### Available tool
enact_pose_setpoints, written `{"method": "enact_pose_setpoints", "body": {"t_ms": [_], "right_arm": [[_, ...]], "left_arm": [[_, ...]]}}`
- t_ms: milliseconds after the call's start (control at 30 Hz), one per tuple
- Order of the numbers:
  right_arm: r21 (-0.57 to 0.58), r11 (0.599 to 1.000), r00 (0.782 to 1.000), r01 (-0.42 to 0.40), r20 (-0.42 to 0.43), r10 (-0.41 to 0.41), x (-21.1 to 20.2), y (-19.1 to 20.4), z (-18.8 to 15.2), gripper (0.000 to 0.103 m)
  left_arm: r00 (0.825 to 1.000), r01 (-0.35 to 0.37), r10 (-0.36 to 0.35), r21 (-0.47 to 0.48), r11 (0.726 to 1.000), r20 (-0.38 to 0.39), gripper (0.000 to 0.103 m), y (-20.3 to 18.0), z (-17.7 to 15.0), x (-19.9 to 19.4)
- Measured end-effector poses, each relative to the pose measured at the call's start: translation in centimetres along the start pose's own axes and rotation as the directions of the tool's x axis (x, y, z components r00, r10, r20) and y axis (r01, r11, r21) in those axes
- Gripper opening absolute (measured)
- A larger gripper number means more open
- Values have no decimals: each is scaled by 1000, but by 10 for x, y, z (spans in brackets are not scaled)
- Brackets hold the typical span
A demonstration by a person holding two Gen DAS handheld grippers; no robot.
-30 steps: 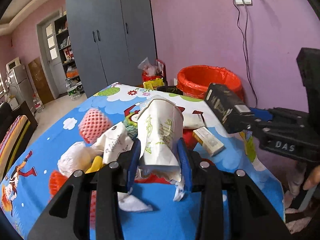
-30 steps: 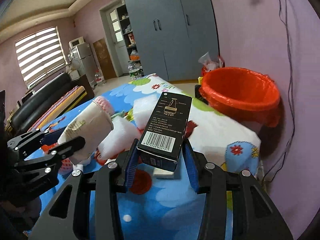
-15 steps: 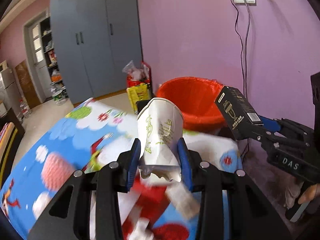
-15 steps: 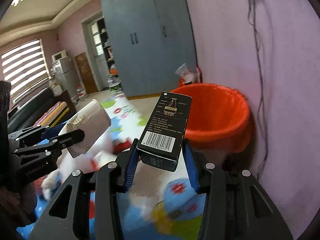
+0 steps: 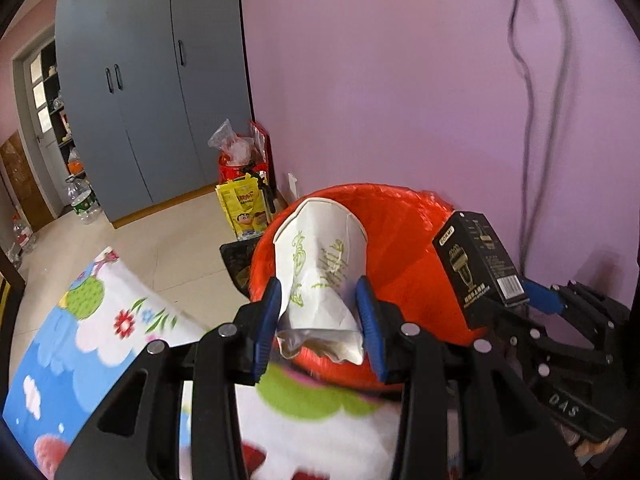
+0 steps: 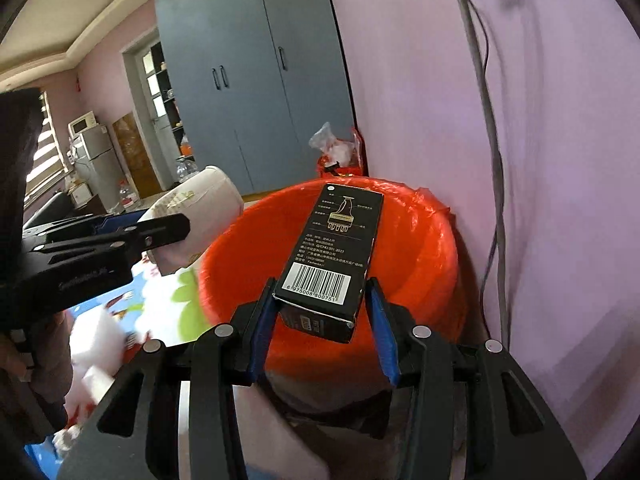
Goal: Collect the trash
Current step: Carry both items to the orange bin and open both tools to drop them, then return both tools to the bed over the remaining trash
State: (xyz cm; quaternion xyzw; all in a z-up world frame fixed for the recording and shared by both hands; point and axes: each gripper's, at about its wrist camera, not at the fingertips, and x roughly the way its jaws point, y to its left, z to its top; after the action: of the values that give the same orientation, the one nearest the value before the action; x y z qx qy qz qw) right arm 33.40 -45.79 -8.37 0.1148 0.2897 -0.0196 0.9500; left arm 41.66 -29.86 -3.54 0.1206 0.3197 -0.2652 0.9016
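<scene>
Over the red plastic-lined bin (image 6: pixel 420 240), the right tongs (image 6: pixel 322 312) are opening around a black cardboard box (image 6: pixel 332 256); the left tongs (image 5: pixel 320 320) grip a crumpled white paper cup (image 5: pixel 320 264). Neither is dropped yet; more litter remains on the desk (image 5: pixel 72 344)

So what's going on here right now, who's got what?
A person is clearing trash with two handheld grippers. The left gripper is shut on a crumpled white paper cup with green print, held in front of the red plastic-lined trash bin. The right gripper carries a black cardboard box with a barcode over the same bin; its jaws are opening, with gaps showing beside the box, so the drop looks imminent.
</scene>
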Motion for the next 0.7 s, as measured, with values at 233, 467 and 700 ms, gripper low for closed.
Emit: {"method": "enact_pose_setpoints", "body": {"t_ms": [233,467,700], "right_arm": [[-59,997,999,39,22,-38,21,1,8,63],[-46,998,999,39,27,-38,-33,17,-28,63],[-23,1000,999,-13,37,14,-101,50,-61,65]], "left_arm": [[994,-107,107,-42,993,0,77,14,12,21],[982,-186,187,-59,981,20,91,38,-6,-35],[949,-215,246,-170,962,195,91,67,-35,-151]]}}
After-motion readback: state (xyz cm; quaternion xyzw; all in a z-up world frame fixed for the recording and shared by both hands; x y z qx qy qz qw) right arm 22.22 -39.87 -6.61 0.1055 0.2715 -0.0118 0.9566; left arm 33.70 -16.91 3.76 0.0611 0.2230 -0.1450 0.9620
